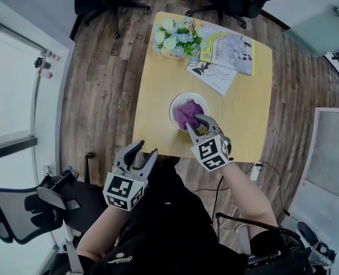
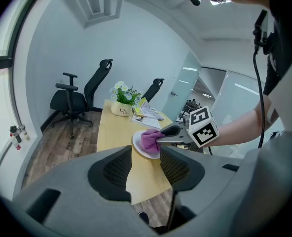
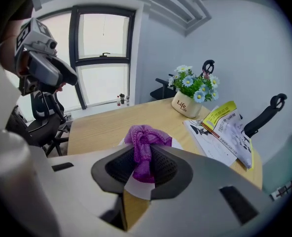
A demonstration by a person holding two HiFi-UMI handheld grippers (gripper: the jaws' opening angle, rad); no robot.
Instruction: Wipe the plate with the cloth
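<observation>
Hovering off the near edge of the light wooden table, the left gripper has its fingers spread apart with nothing between them. To its right, a round white plate sits on the table near that edge, with a crumpled purple cloth lying on it. The right gripper has its fingers clamped on the cloth, holding it on the plate. Farther back, a pot of white and blue flowers stands beside printed magazines.
</observation>
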